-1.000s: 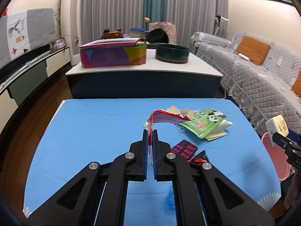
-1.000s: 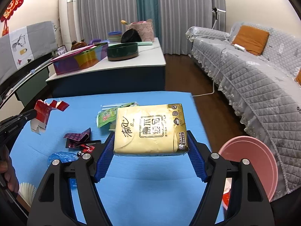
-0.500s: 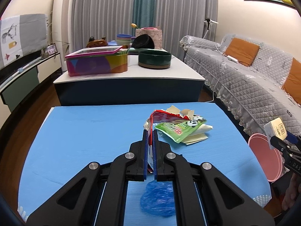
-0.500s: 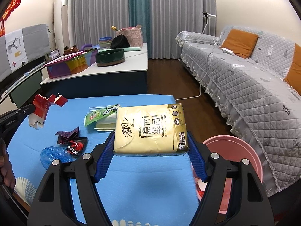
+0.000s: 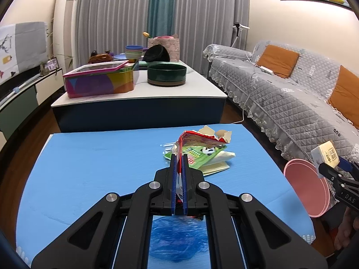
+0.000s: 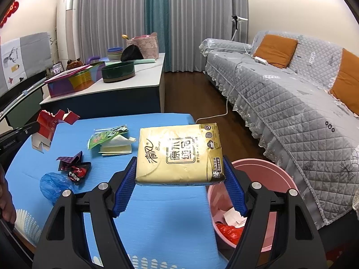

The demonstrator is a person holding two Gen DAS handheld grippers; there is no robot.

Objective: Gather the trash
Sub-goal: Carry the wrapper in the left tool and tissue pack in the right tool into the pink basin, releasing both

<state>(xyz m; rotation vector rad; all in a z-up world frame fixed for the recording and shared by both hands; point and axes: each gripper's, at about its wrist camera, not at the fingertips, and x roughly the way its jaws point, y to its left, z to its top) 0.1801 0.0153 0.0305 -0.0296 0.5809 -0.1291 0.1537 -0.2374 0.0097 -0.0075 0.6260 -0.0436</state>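
Observation:
My left gripper is shut on a torn red carton, held above the blue table; the same carton shows at the left of the right wrist view. My right gripper is shut on a yellow tissue pack, held over the table's right edge beside a pink bin. That pack and the bin also show in the left wrist view. On the table lie a green wrapper, a cream paper, a dark red wrapper and a blue bag.
The pink bin holds red and white scraps. A low white table with a colourful tin and a dark green bowl stands beyond. A grey quilted sofa runs along the right.
Both grippers have carried their loads rightward and slightly up, toward the pink bin, which now shows more fully. The table litter has slid left and down in both views.

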